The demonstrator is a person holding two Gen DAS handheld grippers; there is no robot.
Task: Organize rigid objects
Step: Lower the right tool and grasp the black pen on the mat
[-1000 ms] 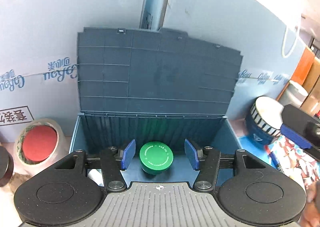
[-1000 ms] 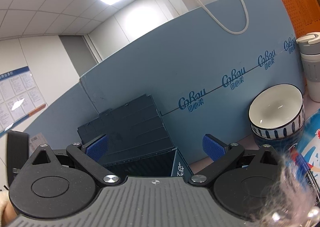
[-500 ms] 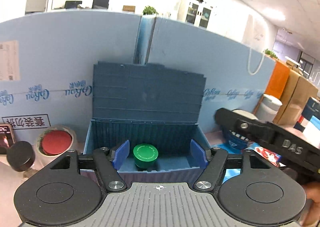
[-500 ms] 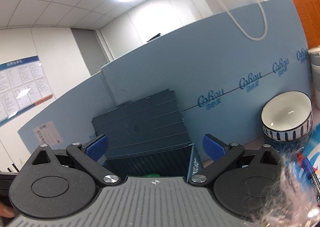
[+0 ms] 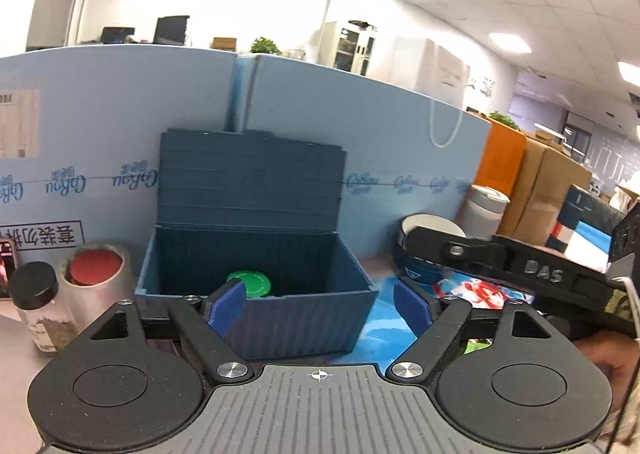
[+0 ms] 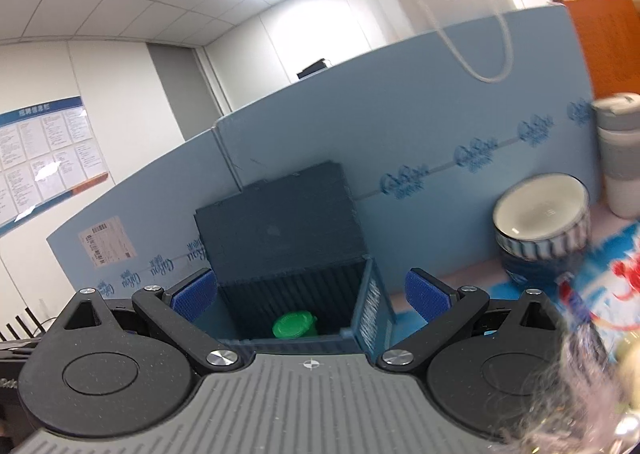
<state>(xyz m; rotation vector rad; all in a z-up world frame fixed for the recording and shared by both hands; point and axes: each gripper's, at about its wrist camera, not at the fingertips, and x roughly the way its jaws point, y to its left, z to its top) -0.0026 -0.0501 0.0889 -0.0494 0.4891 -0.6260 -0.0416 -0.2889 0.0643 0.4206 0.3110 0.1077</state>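
Green jar (image 5: 249,284) sits in the open blue box (image 5: 256,306), both grippers empty.

Jar upright on the box floor, near the front wall; hinged lid (image 5: 250,178) stands up against the blue partition (image 5: 100,126). Left gripper (image 5: 318,306), short of the box front, has just been opening, jaws wide, nothing between them. Right gripper (image 6: 312,294) also wide, empty. Tape roll (image 5: 94,286) and dark-capped bottle (image 5: 38,306) left of box; stacked bowls (image 6: 540,226) right.

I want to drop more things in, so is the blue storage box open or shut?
Open: the blue storage box has its lid standing upright, with the green jar visible inside.
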